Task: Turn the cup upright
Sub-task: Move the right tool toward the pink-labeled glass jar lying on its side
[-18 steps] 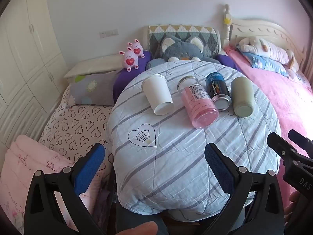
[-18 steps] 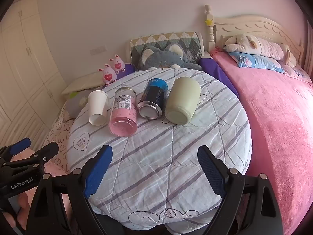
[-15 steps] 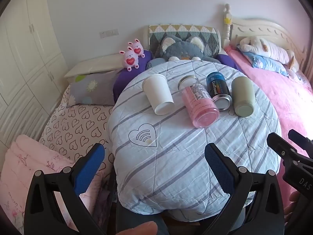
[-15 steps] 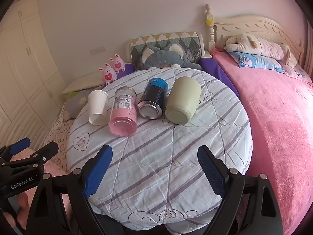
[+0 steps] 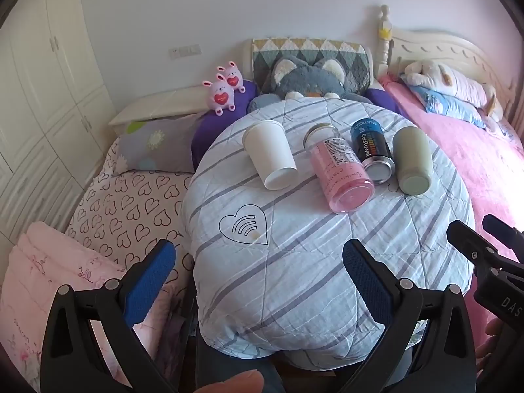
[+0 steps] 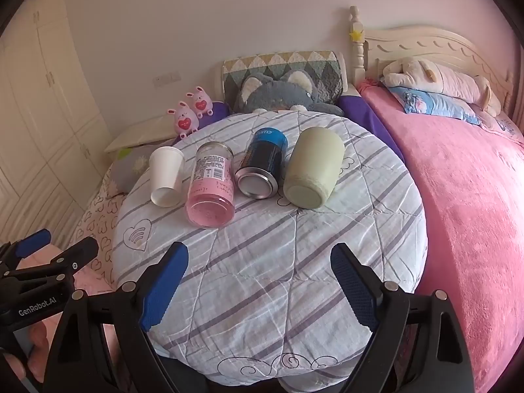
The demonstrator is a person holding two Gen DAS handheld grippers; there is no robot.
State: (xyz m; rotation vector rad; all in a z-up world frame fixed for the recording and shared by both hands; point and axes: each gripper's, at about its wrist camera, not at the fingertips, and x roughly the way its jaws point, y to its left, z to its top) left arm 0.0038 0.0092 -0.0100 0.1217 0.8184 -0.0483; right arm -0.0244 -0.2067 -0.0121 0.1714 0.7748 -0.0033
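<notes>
Several containers lie on their sides in a row on a round table covered by a striped quilt (image 5: pixel 294 262): a white paper cup (image 5: pixel 270 154), a pink-filled glass jar (image 5: pixel 340 173), a dark blue can (image 5: pixel 371 149) and a sage green cup (image 5: pixel 412 160). They also show in the right wrist view: paper cup (image 6: pixel 167 175), jar (image 6: pixel 211 190), can (image 6: pixel 262 167), green cup (image 6: pixel 312 170). Their bases face me. My left gripper (image 5: pixel 258 275) is open and empty at the table's near left edge. My right gripper (image 6: pixel 258 281) is open and empty at the near edge.
A bed with a pink blanket (image 6: pixel 468 196) runs along the right. A heart-print bed (image 5: pixel 131 203) and pillows lie to the left. Plush toys (image 5: pixel 226 86) and a grey cat cushion (image 5: pixel 311 78) sit behind the table. White wardrobes (image 5: pixel 42 98) stand at far left.
</notes>
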